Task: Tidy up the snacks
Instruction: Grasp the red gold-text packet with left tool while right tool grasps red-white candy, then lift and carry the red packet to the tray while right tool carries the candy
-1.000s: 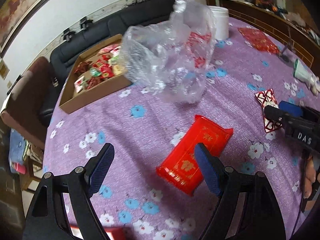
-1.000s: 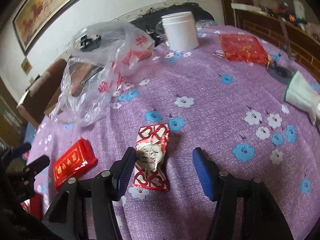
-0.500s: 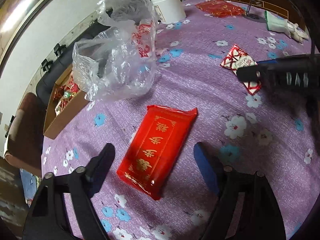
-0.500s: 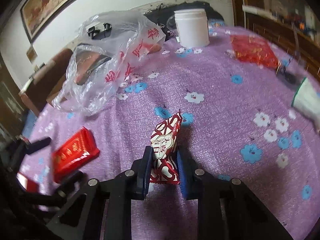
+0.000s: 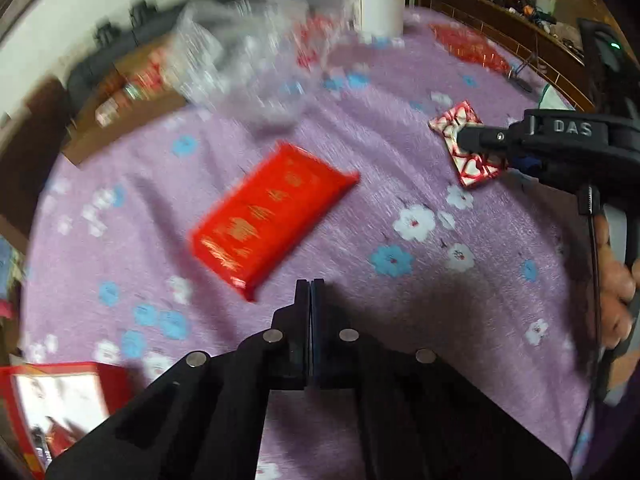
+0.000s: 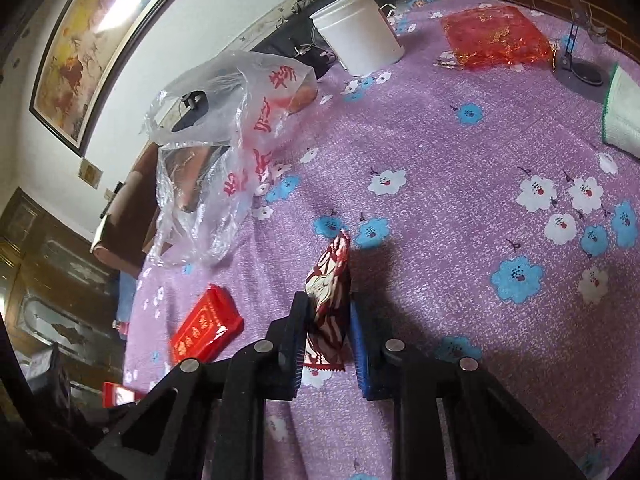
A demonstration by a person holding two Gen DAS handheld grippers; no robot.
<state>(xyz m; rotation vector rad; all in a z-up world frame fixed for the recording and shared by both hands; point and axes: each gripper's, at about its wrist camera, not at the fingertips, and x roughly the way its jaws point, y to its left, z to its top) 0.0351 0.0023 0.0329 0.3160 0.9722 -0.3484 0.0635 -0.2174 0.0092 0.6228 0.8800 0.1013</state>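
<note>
My right gripper [image 6: 326, 312] is shut on a red-and-white heart-patterned snack packet [image 6: 330, 280] and holds it on edge above the purple flowered tablecloth [image 6: 460, 152]; the packet also shows in the left wrist view [image 5: 466, 142], pinched by the right gripper [image 5: 476, 140]. My left gripper [image 5: 310, 288] is shut and empty, just behind a flat red packet with gold characters [image 5: 272, 204], apart from it. That red packet also shows in the right wrist view [image 6: 206, 328].
A clear plastic bag with red print [image 6: 224, 148] stands at the left. A cardboard box of snacks [image 5: 128, 88] lies behind it. A white tub [image 6: 358, 36], a red cellophane pack [image 6: 496, 36] and a white-green roll [image 6: 622, 116] are farther off. A red box [image 5: 56, 400] sits near left.
My left gripper has shut with nothing in it and pulled back from the red packet. My right gripper has lifted the heart packet, still shut on it.
</note>
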